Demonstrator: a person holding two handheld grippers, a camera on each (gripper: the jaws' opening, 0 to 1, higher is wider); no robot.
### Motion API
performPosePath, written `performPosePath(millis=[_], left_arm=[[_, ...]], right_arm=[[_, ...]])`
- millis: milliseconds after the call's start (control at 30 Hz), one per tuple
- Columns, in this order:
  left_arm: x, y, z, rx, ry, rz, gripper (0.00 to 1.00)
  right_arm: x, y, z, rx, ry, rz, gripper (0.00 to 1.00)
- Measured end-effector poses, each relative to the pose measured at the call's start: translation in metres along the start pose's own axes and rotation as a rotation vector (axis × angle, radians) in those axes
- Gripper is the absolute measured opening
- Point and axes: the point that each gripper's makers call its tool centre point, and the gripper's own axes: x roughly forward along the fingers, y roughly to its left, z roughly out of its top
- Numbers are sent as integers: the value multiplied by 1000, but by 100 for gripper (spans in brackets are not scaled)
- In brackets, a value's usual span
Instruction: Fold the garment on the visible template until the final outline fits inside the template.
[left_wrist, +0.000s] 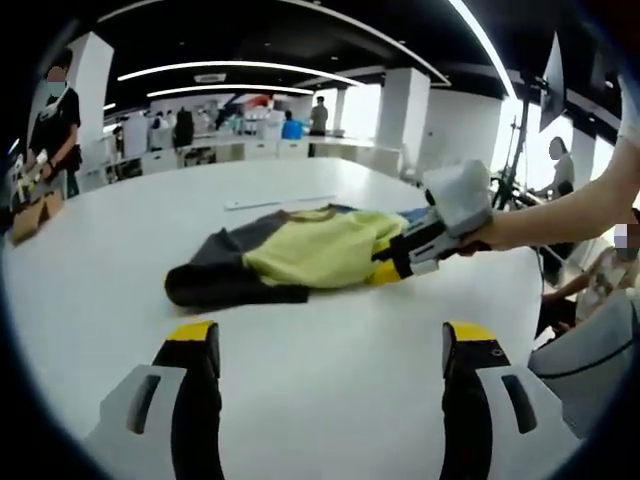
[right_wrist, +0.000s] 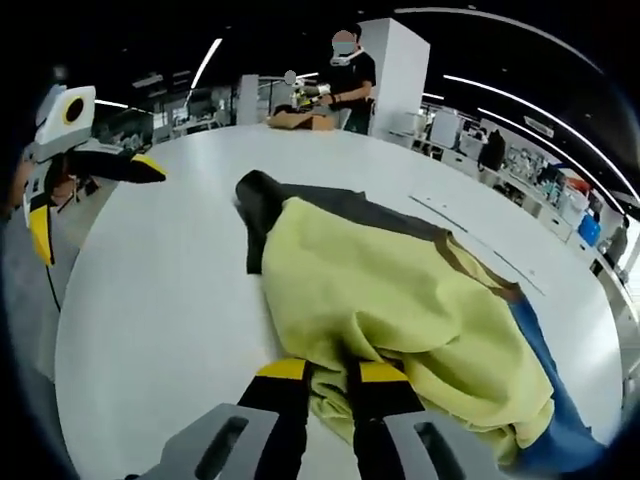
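One garment (left_wrist: 300, 255) lies crumpled on the white table (left_wrist: 100, 300), a yellow-green body with dark grey sleeve and collar parts and a strip of blue cloth at one edge. In the right gripper view the same garment (right_wrist: 400, 300) spreads from the near edge toward the middle of the table (right_wrist: 150, 300), the dark part farthest from the camera.

Two hand-held grippers. The left hand-held gripper (left_wrist: 330, 345) hangs above bare table short of the garment, jaws wide apart, nothing between them; it shows again at the left of the right gripper view (right_wrist: 95, 190), off the table edge. The right hand-held gripper (right_wrist: 332, 372) has its yellow-tipped jaws closed together on a fold of the yellow cloth at the garment's near edge; in the left gripper view it (left_wrist: 385, 268) comes in from the right with a person's hand (left_wrist: 480, 235) behind it.

A thin pale strip (left_wrist: 280, 202) lies flat on the table beyond the garment; whether it is template marking I cannot tell. How the blue cloth joins the rest is hidden under the folds.

Room: large open office, white columns, long ceiling light strips, desks at the back. One person in black (left_wrist: 55, 125) stands by the far table edge; several more figures further off, too small to count.
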Motion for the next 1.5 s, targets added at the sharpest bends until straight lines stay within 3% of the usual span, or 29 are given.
performPosePath(millis=[200, 333, 767, 1200, 1500], left_arm=[[0, 0, 2, 19, 0, 1, 86], [-1, 1, 2, 21, 4, 4, 85], [1, -1, 1, 19, 8, -7, 83], [4, -2, -1, 19, 17, -18, 80], [9, -2, -3, 7, 21, -25, 77]], right_arm=[[-6, -1, 5, 10, -6, 17, 0], [-15, 1, 11, 13, 2, 32, 0], [-41, -15, 59, -12, -53, 15, 0], [-36, -47, 90, -27, -62, -23, 0], [-21, -76, 92, -26, -39, -40, 0]])
